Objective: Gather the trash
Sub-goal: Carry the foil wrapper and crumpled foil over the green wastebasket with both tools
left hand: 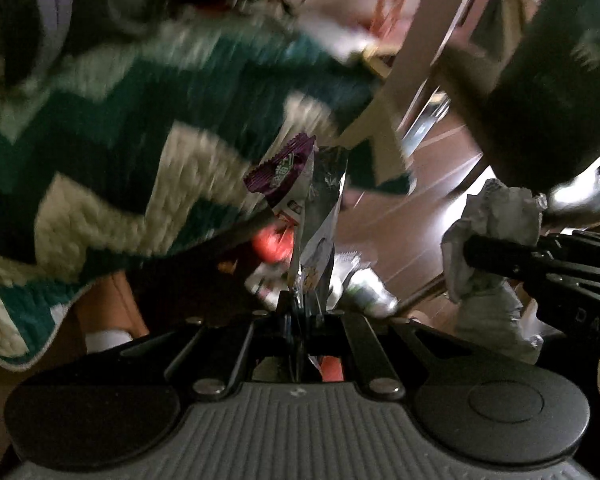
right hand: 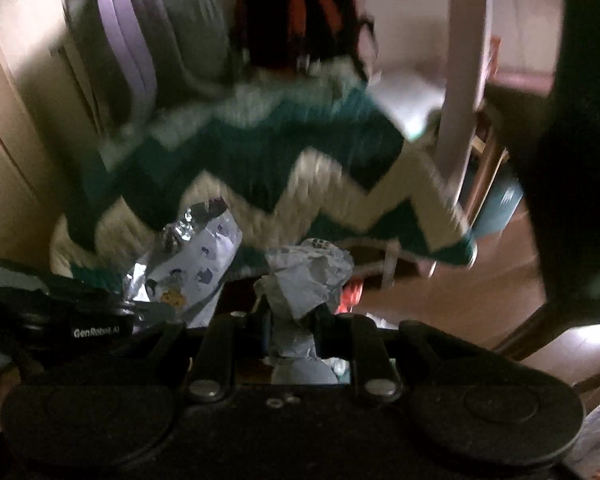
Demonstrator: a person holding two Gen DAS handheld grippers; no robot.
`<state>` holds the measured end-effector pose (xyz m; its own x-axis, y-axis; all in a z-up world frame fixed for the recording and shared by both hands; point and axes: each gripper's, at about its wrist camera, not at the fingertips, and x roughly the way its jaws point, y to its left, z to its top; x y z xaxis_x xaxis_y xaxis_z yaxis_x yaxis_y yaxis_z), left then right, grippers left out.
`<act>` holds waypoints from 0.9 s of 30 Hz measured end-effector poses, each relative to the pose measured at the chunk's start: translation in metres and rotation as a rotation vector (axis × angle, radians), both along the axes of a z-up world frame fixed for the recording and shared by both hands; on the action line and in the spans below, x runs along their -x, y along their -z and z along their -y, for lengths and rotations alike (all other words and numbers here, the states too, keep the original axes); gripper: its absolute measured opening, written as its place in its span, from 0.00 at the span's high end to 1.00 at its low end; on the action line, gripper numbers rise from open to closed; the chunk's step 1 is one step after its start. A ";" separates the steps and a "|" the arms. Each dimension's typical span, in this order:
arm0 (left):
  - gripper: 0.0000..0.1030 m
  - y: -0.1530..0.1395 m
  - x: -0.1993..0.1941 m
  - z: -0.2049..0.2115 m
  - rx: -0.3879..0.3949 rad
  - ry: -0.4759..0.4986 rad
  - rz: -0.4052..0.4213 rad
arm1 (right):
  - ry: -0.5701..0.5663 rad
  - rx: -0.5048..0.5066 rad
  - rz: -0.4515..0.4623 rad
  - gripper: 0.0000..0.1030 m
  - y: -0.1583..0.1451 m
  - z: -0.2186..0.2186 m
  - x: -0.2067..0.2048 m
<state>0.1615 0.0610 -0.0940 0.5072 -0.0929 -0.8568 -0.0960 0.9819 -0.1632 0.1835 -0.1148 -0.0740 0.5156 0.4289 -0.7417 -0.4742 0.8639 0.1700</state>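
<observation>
My left gripper (left hand: 300, 300) is shut on a shiny foil snack wrapper (left hand: 318, 220) with a purple torn top, held upright. My right gripper (right hand: 292, 312) is shut on a crumpled grey-white paper wad (right hand: 304, 272). In the left wrist view the right gripper (left hand: 472, 254) shows at the right with the paper wad (left hand: 496, 216) in it. In the right wrist view the left gripper's body (right hand: 80, 320) shows at the left with the foil wrapper (right hand: 200, 264) above it. More wrappers (left hand: 364, 292) lie blurred on the floor beyond.
A green and cream zigzag blanket (left hand: 140, 140) hangs just ahead in both views (right hand: 280, 168). A pale table leg (right hand: 460, 80) stands to the right. A dark bin or bag (left hand: 560, 80) is at the upper right. Brown wooden floor (left hand: 420, 208) lies below.
</observation>
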 end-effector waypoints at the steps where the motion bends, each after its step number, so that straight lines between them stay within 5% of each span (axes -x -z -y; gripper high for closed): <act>1: 0.95 -0.014 0.002 0.006 -0.003 0.002 0.022 | 0.003 -0.014 0.022 0.83 -0.012 0.005 0.003; 12: 0.94 -0.148 -0.008 0.076 -0.014 0.102 0.266 | 0.057 -0.109 0.262 0.83 -0.145 0.078 0.009; 27: 0.94 -0.312 -0.112 0.199 0.035 0.235 0.491 | 0.277 -0.185 0.477 0.83 -0.281 0.202 -0.073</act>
<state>0.2738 -0.1384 0.2185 0.8092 -0.2761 -0.5186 0.2213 0.9609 -0.1663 0.2563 -0.3167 0.2074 0.8857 0.3306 -0.3260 -0.2957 0.9430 0.1528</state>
